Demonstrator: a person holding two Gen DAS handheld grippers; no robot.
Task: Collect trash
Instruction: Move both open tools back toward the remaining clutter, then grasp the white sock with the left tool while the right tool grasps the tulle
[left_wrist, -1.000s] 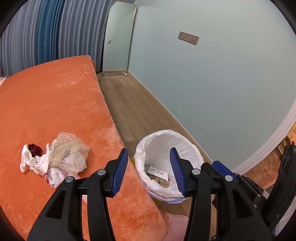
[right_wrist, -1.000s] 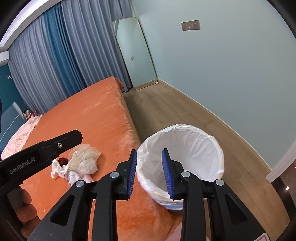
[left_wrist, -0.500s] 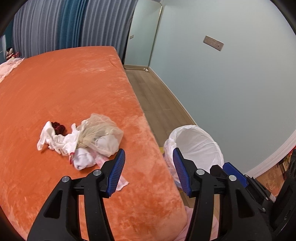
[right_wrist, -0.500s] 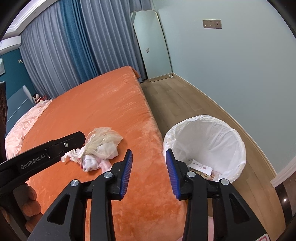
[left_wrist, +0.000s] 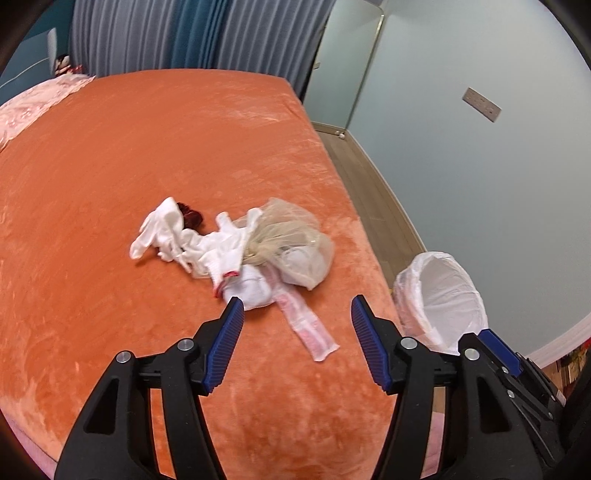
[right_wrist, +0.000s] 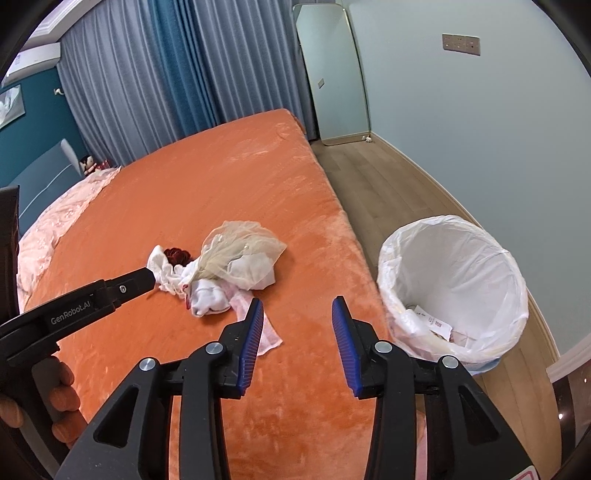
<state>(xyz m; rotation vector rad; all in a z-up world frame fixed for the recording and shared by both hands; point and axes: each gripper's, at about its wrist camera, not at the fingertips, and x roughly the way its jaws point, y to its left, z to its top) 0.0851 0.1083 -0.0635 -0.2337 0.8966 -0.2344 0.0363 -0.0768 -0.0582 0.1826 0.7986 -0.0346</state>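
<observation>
Between your left tongs: the left gripper (left_wrist: 297, 308) is empty; its jaws stand apart and are opening, hovering over the orange bedspread (left_wrist: 147, 155) just short of the trash.
Right tongs: the right gripper (right_wrist: 297, 308) is also empty, jaws apart, with bare blanket between the blue pads (right_wrist: 251, 338).
Trash location: the trash pile (left_wrist: 236, 247) lies on the bed, just beyond both sets of tips and nearer the bed's right edge.
Pile contents: white gloves (left_wrist: 162, 230) at the far left, a dark red scrap (left_wrist: 190, 218) touching them, a cream mesh bag (left_wrist: 295, 240) on the right, a white wad (left_wrist: 251, 288) nearest you, and a pink-white strip (left_wrist: 310, 328) trailing toward you.
Bin: the lined trash bin (right_wrist: 452, 280) stands on the floor to the right of the bed, with some paper already inside.
Handling: judge everything light, soft and limp; nothing looks fragile, though the mesh may snag.
Where to grip: pinch the bunched neck of the mesh bag or the bulk of the wad; loose ends would likely slip or leave pieces behind.
</observation>
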